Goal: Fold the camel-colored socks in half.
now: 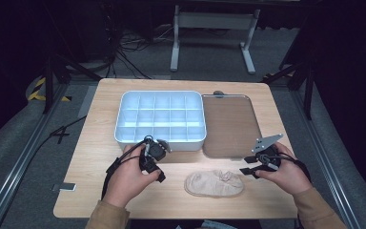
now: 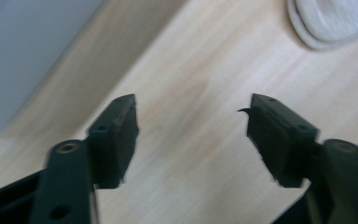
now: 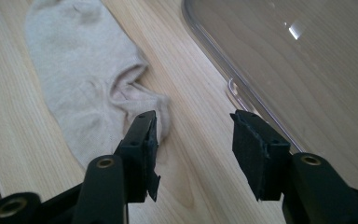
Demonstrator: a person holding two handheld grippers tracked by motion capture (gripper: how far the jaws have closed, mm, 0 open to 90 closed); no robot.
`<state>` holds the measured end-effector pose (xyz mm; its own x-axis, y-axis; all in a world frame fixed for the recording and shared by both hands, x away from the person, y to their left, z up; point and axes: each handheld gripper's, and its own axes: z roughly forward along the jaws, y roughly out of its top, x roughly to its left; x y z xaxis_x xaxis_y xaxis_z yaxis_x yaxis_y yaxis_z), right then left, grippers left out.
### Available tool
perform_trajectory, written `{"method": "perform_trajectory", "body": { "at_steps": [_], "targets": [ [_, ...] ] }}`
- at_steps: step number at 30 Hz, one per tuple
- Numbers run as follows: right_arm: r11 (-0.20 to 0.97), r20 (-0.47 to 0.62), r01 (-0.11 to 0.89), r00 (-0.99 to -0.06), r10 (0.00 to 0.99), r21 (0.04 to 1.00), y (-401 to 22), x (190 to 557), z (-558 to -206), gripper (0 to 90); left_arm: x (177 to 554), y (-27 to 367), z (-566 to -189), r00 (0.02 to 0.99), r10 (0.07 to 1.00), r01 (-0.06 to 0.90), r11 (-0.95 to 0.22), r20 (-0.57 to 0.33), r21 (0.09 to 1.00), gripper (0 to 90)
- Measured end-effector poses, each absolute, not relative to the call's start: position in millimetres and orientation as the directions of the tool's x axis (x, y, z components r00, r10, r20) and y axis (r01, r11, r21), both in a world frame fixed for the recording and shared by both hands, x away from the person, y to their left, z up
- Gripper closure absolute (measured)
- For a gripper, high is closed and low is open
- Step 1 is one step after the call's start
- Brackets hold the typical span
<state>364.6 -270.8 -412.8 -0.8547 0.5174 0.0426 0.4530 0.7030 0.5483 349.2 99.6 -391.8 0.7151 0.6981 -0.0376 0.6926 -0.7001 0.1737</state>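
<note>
On the desk, near its front edge, a beige sock lies flat, and everything else is placed around it. Behind the sock and to its left stands a white tray split into many small compartments, all bare as far as the high view shows. Behind the sock and to its right a clear lid lies flat on the wood, its near rim close to the sock's cuff end. Left of the sock, the left gripper is held over bare wood just in front of the tray, its jaws apart with nothing between them; in the left gripper view the sock sits at the far upper right, well clear of the jaws. Right of the sock, the right gripper points toward it, jaws also spread and holding nothing. In the right gripper view one jaw sits just above the sock's cuff edge, the other over bare wood between sock and lid. Nothing lies between either gripper and the sock.
</note>
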Motion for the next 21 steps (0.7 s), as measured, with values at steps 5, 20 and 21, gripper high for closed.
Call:
{"method": "perform_trajectory", "body": {
  "at_steps": [5,20,21],
  "targets": [
    [0.697,0.049,0.447,-0.858,0.510,0.560,-269.2,362.8,-415.4,49.9,345.5,93.6,-391.1,0.743,0.664,0.664,-0.714,-0.086,0.225,37.1],
    [0.646,0.095,0.516,-0.816,0.570,0.563,-266.1,359.3,-420.3,57.0,337.4,63.5,-380.7,0.783,0.614,0.607,-0.718,-0.101,0.340,42.4],
    [0.648,0.091,0.512,-0.818,0.568,0.564,-265.8,359.6,-420.1,57.1,336.8,61.2,-381.1,0.787,0.607,0.602,-0.721,-0.106,0.343,41.8]
  ]
}}
